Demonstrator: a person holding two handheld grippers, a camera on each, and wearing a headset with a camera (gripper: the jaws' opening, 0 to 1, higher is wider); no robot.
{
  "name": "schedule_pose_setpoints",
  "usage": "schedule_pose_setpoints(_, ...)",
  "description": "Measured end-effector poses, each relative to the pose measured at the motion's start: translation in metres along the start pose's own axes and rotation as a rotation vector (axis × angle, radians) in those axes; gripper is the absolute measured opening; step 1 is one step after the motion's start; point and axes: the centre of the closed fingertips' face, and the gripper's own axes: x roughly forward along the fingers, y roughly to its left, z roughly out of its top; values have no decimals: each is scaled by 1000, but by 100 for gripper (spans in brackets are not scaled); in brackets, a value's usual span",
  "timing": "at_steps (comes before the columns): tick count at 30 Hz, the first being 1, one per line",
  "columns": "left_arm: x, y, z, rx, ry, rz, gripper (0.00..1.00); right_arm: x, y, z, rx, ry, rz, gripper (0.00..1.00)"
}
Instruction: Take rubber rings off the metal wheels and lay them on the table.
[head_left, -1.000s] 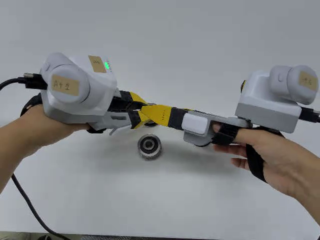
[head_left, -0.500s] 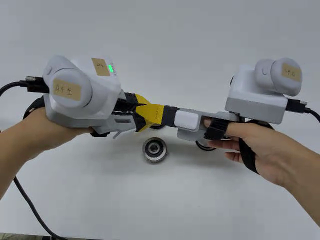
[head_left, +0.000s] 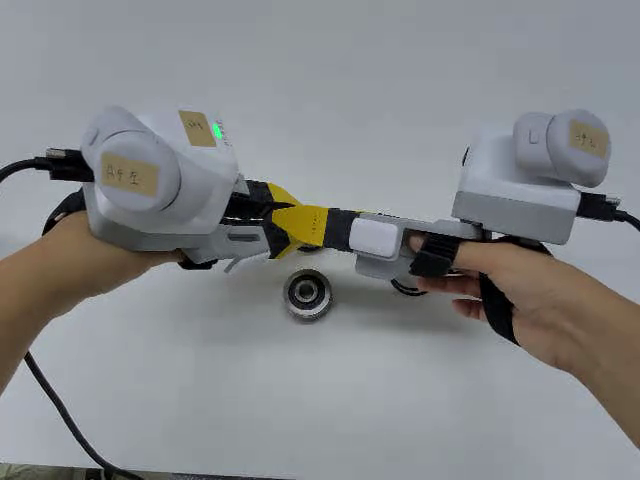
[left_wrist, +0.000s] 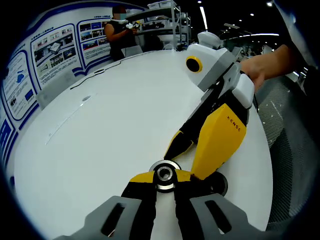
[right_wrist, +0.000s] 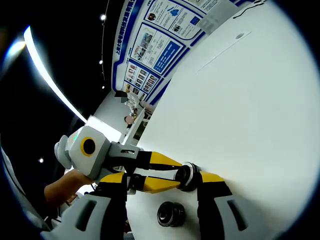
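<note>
- Left gripper: jaws pinching a metal wheel, which is held in the air above the middle of the white worktop.
- Right gripper: jaws spread. One yellow jaw is at the held wheel's side, and the left gripper's jaws lie between them.
- Second metal wheel: lies on the worktop just below the meeting jaws, towards the near edge, apart from both grippers.
</note>
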Motion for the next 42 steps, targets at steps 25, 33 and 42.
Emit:
schedule_pose_setpoints(25, 0, -1, 0, 2, 6, 3, 12, -1, -11, 1, 18, -7, -54, 45)
schedule_pose_setpoints(33, 0, -1, 0, 1, 5, 2, 12, -1, -35, 1, 64, 1, -121, 13)
schedule_pose_setpoints(42, 0, -1, 0, 7, 6, 2, 12, -2, -40, 2, 66, 5, -149, 3)
